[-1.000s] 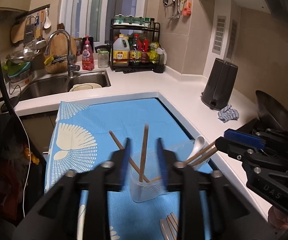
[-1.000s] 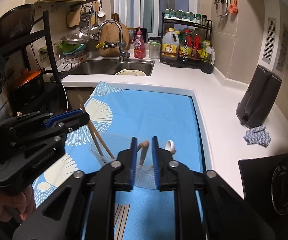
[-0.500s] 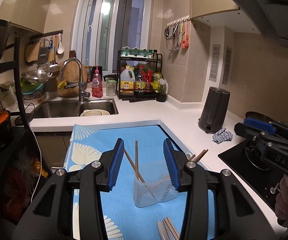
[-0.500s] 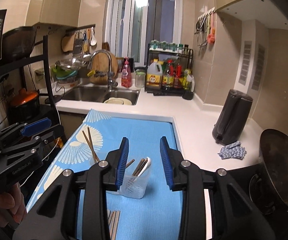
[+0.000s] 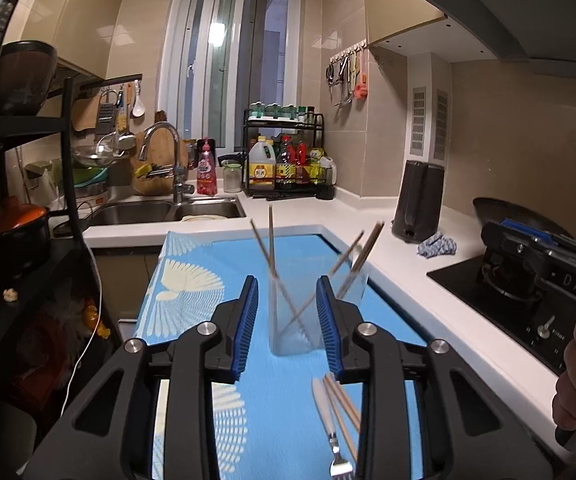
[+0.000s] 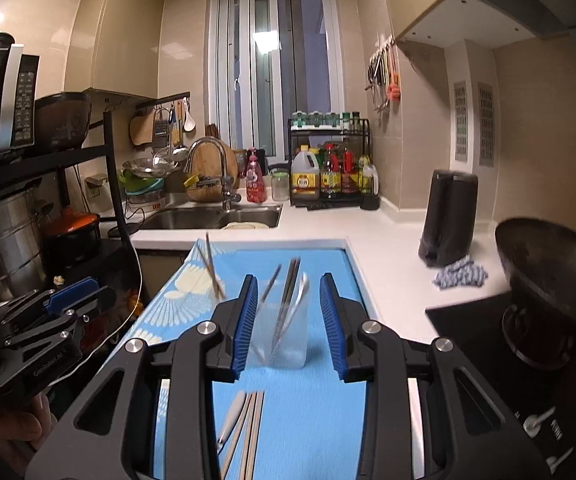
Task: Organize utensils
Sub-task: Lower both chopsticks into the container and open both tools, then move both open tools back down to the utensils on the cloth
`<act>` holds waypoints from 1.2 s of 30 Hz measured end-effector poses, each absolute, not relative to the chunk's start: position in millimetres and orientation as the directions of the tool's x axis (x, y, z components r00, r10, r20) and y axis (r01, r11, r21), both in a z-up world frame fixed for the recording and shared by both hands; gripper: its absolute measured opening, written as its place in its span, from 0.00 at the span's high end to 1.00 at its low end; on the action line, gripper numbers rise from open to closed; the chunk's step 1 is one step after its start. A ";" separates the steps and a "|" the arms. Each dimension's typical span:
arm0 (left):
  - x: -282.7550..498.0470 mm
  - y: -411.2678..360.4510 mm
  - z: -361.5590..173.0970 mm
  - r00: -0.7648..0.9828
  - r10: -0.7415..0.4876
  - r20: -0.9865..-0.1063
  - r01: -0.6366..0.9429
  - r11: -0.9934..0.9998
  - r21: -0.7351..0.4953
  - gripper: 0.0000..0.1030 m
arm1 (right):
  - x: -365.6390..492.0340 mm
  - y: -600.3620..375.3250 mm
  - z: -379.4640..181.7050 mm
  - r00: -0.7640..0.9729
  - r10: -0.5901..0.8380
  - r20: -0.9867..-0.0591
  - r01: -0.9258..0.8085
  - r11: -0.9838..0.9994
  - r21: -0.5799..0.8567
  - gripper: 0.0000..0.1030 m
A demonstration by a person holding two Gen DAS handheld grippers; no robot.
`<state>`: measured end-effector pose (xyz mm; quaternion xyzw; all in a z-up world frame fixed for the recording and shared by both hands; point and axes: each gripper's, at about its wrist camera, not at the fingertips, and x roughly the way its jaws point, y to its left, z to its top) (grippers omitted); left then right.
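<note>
On the blue mat [image 5: 279,392], two clear cups [image 5: 294,320] [image 6: 283,336] already hold leaning chopsticks [image 5: 271,240] and a spoon. Nearer the cameras, a fork [image 5: 330,420] and chopsticks [image 6: 253,424] lie flat, unsorted, long axes running toward the cups. Both grippers' [image 5: 285,326] [image 6: 288,322] jaws stand apart, empty; the left's have just been closing.

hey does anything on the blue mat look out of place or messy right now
Only slightly. A fork and a few loose chopsticks lie flat on the blue mat, in front of the two clear cups, while the other chopsticks stand inside those cups. Nothing looks spilled or broken.
</note>
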<state>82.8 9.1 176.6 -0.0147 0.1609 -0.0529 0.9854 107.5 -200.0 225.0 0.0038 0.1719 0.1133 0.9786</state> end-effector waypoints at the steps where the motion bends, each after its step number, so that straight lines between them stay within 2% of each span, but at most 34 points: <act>1: 77.9 9.6 169.4 0.942 -0.106 -0.319 0.094 0.994 -0.052 0.77 | 103.3 -199.2 214.4 0.912 0.227 -0.342 -0.223 0.973 0.051 0.70; 3: 69.4 11.1 150.2 0.938 -0.094 -0.334 0.076 0.995 -0.065 0.78 | 97.7 -199.7 188.7 0.893 0.254 -0.371 -0.237 0.967 0.091 0.92; 4: 66.6 12.7 140.4 0.934 -0.090 -0.346 0.068 0.995 -0.076 0.82 | 96.0 -200.2 175.4 0.880 0.269 -0.392 -0.244 0.963 0.112 0.94; 5: 64.9 13.4 132.4 0.930 -0.087 -0.358 0.061 0.994 -0.085 0.85 | 94.5 -199.9 162.3 0.869 0.276 -0.412 -0.247 0.961 0.122 0.94; 10: 48.5 20.8 88.4 0.905 -0.062 -0.421 0.011 0.992 -0.124 0.88 | 84.4 -196.2 109.5 0.822 0.282 -0.495 -0.258 0.959 0.117 0.94; 18: 35.8 18.5 42.3 0.861 -0.068 -0.503 -0.005 0.990 -0.142 0.88 | 75.7 -193.2 43.8 0.724 0.297 -0.623 -0.265 0.953 0.147 0.92; 29: 37.3 -2.8 18.9 0.817 -0.150 -0.557 0.063 0.983 -0.173 0.88 | 77.4 -174.8 18.2 0.632 0.346 -0.693 -0.300 0.934 0.192 0.90; 36: 40.4 -13.2 6.0 0.770 -0.264 -0.580 0.129 0.956 -0.264 0.87 | 77.2 -170.3 10.3 0.609 0.319 -0.726 -0.303 0.940 0.159 0.87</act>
